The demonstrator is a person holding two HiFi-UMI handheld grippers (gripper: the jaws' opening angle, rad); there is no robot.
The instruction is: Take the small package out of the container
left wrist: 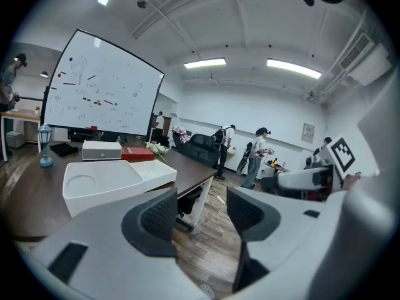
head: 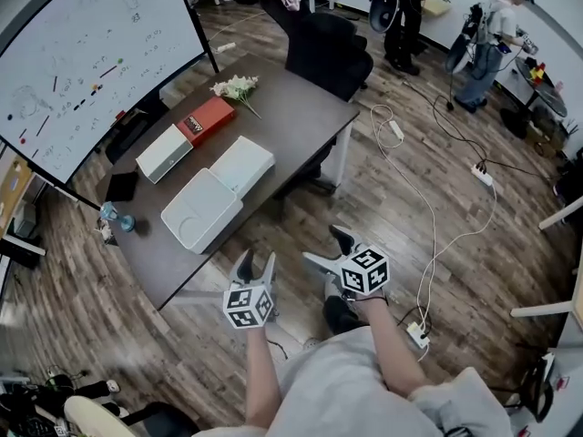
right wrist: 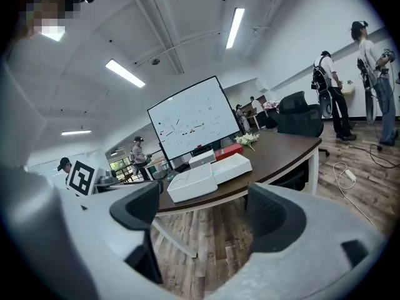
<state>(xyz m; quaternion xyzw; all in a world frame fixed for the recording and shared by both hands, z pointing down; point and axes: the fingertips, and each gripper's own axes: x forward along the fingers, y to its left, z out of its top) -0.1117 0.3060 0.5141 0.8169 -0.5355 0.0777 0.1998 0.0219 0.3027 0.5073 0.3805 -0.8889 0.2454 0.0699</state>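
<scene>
**Short of the surface, both grippers are hanging empty**

Nearest the person, the left gripper [head: 256,262] and the right gripper [head: 328,248] are hovering over bare wooden floor, off the near edge of the surface [head: 301,107]. Each gripper's jaws are standing apart with nothing between them, the right pair the wider. Just beyond that edge, the white container [head: 202,209] is lying flat with a second white box [head: 241,165] touching its far side. The small package is not showing in any view, so it is probably still inside. I judge that the approach step is in hand. The next move is calling for a reach over the near edge to the container, likely opening it first. Farther off, a white-and-red box pair [head: 187,137] and flowers [head: 235,87] are crowding the far side, and cables [head: 428,244] are trailing across the floor at right. Room in front is looking open.
</scene>
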